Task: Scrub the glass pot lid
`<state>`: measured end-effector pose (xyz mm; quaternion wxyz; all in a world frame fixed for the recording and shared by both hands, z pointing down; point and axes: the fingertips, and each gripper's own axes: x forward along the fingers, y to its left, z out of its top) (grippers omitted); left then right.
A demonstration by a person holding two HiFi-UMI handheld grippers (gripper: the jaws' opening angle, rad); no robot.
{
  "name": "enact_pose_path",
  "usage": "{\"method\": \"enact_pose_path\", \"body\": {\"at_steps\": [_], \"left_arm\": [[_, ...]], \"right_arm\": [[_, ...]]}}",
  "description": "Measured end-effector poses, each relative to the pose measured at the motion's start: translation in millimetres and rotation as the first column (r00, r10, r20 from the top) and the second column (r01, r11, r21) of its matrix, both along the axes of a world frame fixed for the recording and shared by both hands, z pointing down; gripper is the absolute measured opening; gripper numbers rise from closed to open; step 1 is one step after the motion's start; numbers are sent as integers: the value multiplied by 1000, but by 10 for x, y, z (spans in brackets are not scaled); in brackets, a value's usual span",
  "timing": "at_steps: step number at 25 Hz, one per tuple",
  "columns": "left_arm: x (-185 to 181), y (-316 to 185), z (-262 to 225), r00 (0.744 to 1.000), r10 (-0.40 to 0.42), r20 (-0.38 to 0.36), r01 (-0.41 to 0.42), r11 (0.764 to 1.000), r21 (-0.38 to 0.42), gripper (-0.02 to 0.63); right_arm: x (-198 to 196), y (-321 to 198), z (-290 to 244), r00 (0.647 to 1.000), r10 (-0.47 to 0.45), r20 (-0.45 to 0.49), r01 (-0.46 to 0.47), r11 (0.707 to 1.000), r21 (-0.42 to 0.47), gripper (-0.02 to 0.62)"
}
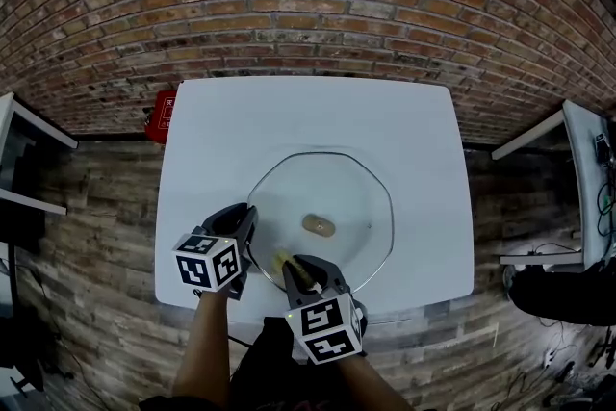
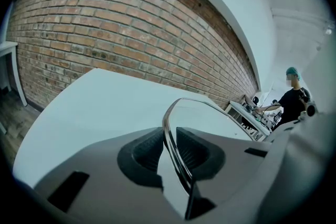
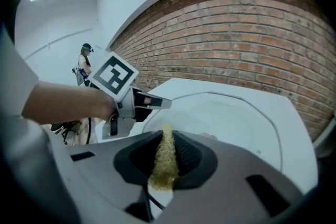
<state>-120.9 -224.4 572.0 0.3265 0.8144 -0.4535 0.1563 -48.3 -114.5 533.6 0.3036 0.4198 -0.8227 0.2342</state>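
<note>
Your left gripper (image 2: 169,136) has its fingers pinched on the metal rim of the glass pot lid (image 2: 210,118). The rim runs edge-on between the two ribbed pads, and the glass spreads away ahead and to the right of them.

Your right gripper (image 3: 167,139) has its fingers pressed on a yellow scrub pad (image 3: 163,165), which stands on edge between them. Its far end pokes out past the fingertips over the near edge of the lid, but no view shows whether it touches the glass.

Just left of your right fingers are the left gripper's jaws, close enough to crowd a sweep that way. Behind them are its marker cube (image 3: 113,75) and your hand (image 3: 68,102).

Straight ahead of the right fingers, at the middle of the lid, sits the brown knob (image 1: 319,225), the only raised thing on the glass.

The lid lies flat on a white table (image 1: 289,120), toward the near edge, with bare tabletop beyond it and to both sides.

Past the table's far edge runs a brick wall (image 1: 308,5), and a red object (image 1: 164,115) stands against its foot, off the table's far left corner.

White side tables (image 1: 587,159) stand well apart on either side, on a wood floor (image 1: 96,236). A person (image 2: 291,99) stands in the background by another bench, far to the right of your left fingers.
</note>
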Motion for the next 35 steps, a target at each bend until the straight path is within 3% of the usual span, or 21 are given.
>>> {"method": "enact_pose_path", "body": {"at_steps": [9, 16, 24, 27, 31, 35], "left_arm": [[0, -9, -7, 1000, -6, 12, 6, 1000, 3, 77], [-2, -14, -3, 1000, -5, 18, 5, 1000, 5, 75], [30, -7, -11, 1000, 13, 16, -13, 1000, 19, 75], [13, -17, -94, 1000, 17, 19, -18, 997, 76, 75], [-171, -61, -325, 999, -35, -18, 37, 987, 158, 77], [-322, -87, -598, 998, -56, -16, 59, 971, 231, 75]], "right_arm": [[918, -61, 153, 979, 179, -101, -182, 983, -22, 61], [1486, -117, 141, 943, 304, -135, -307, 952, -1, 61], [1473, -194, -17, 946, 309, -95, -307, 951, 41, 61], [1476, -252, -211, 945, 324, -53, -317, 943, 105, 61], [1469, -376, -499, 941, 337, 30, -336, 920, 200, 61], [1426, -459, -639, 943, 326, 68, -333, 910, 247, 61]]}}
